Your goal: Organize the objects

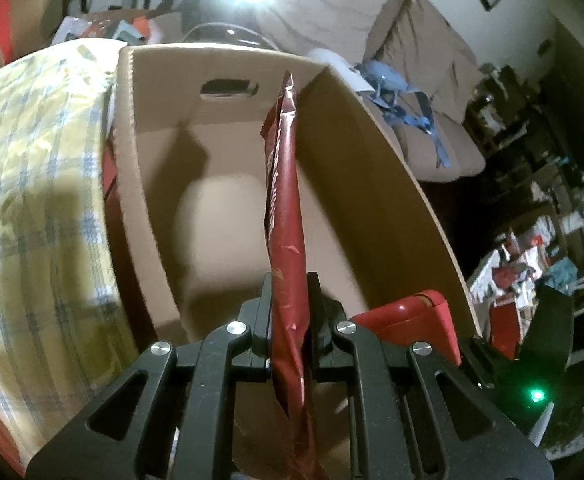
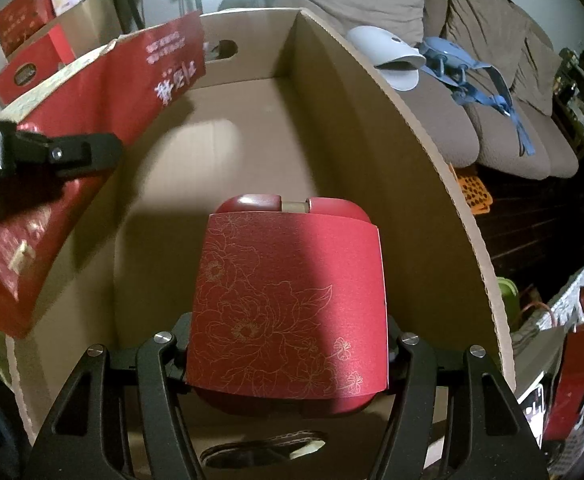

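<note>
Red floral-sleeved case [image 2: 288,304] in right claw [image 2: 288,344], Chinese-lettered red packet [image 1: 286,216] in left claw [image 1: 290,312]

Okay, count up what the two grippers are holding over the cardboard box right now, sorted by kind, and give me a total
Red foil packets: 1, the red foil packet clamped edge-on in the left hand-held gripper.
Red cases with a floral sleeve: 1, the red floral case gripped by the right hand-held gripper.
Both are above the open cardboard box.
Total held: 2
</note>
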{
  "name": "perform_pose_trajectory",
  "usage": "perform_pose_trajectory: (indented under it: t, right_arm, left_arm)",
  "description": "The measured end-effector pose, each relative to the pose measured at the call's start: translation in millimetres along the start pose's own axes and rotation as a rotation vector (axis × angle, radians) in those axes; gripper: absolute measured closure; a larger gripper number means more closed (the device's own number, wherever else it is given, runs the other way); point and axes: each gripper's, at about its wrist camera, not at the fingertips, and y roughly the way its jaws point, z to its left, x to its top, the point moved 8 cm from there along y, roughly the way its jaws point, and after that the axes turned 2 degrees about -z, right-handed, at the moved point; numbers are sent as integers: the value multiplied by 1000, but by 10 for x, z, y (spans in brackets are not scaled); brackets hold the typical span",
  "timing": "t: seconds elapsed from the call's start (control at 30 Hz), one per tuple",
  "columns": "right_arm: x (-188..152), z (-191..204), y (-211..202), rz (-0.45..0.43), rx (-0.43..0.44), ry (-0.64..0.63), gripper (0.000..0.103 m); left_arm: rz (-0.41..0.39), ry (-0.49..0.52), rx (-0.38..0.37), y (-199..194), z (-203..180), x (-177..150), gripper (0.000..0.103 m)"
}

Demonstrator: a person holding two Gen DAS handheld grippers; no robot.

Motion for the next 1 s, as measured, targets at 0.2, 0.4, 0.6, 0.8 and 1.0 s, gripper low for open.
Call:
perform_pose_trajectory:
  t: [0.2, 0.4, 0.6, 0.8, 1.0]
  right_arm:
    - [21, 1, -21, -11, 17, 6, 38]
    - [25, -14, -21, -9, 21, 22, 38]
    - [19, -15, -10, -4, 31, 25, 38]
    - [7, -6, 8, 0, 33, 19, 38]
    - [8, -19, 9, -6, 24, 14, 38]
  left_arm:
    - [-47, -49, -2, -62, -5, -17, 91]
    - [-43, -123, -36, -14, 40, -47, 91]
    - [-37, -137, -30, 23, 32, -51, 91]
    - [-42, -101, -2, 18, -41, -103, 91]
    - [-40, -91, -2, 32, -141, -143, 91]
